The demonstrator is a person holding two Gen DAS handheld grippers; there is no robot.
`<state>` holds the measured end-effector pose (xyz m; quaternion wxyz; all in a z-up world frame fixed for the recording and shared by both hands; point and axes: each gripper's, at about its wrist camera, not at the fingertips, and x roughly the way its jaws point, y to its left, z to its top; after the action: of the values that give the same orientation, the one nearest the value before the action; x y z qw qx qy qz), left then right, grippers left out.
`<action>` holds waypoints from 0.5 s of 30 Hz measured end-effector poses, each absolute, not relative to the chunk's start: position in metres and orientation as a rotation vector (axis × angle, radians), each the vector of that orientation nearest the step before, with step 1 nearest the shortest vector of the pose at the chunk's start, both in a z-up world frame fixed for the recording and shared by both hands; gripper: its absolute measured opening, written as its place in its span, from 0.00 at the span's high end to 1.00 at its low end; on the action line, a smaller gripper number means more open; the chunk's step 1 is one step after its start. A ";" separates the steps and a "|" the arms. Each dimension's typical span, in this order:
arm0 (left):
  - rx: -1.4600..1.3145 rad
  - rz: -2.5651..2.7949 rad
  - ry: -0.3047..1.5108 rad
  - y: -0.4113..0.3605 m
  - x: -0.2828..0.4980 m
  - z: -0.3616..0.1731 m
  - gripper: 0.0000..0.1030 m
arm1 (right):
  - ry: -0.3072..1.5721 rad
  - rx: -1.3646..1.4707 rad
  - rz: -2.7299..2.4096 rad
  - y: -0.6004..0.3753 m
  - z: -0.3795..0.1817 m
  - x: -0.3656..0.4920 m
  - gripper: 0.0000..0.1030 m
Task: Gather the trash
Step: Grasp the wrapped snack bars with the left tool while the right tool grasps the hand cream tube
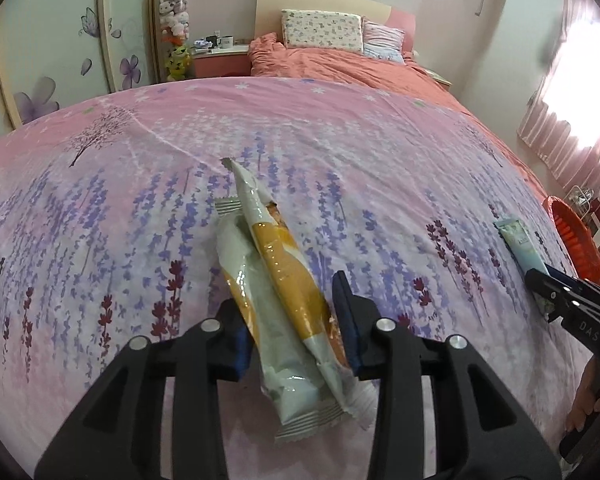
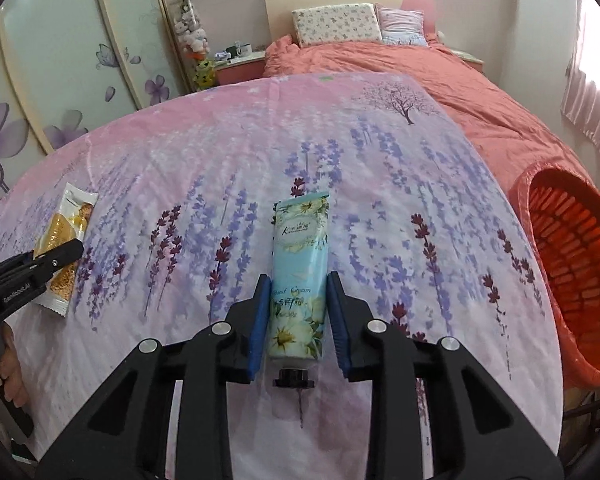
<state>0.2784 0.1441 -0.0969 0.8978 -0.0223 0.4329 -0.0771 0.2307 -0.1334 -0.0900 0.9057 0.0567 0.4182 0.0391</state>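
A crumpled white and yellow snack wrapper [image 1: 284, 264] lies lengthwise between the blue pads of my left gripper [image 1: 286, 292], folded upward, and both pads touch its sides. From the right wrist view that wrapper [image 2: 66, 236] sits on the bed's left side under the left gripper [image 2: 60, 256]. A light blue hand cream tube [image 2: 298, 272] with a black cap rests on the lavender-print bedspread [image 2: 380, 200], and my right gripper [image 2: 298, 278] is shut on its lower half. The left wrist view shows this right gripper [image 1: 556, 292] at the tube [image 1: 518, 242] near the bed's right edge.
A red slatted basket [image 2: 572, 260] lined with a red bag stands beside the bed's right edge, also visible as the basket [image 1: 576, 240]. An orange duvet [image 2: 400, 68] and pillows [image 2: 336, 24] lie at the far end. A flower-painted wardrobe [image 2: 60, 80] runs along the left.
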 end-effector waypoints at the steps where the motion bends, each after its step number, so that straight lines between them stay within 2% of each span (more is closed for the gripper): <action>1: -0.045 -0.158 0.897 0.143 0.278 -0.097 0.65 | 0.864 0.114 0.079 -0.133 -0.090 0.231 0.71; 15: 0.047 -0.074 0.905 0.126 0.281 -0.099 0.63 | 0.870 0.052 0.049 -0.125 -0.092 0.228 0.70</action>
<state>0.2812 0.1258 -0.0990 0.8983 0.0225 0.4373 -0.0355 0.2284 -0.1251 -0.0918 0.9062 0.0252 0.4215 0.0238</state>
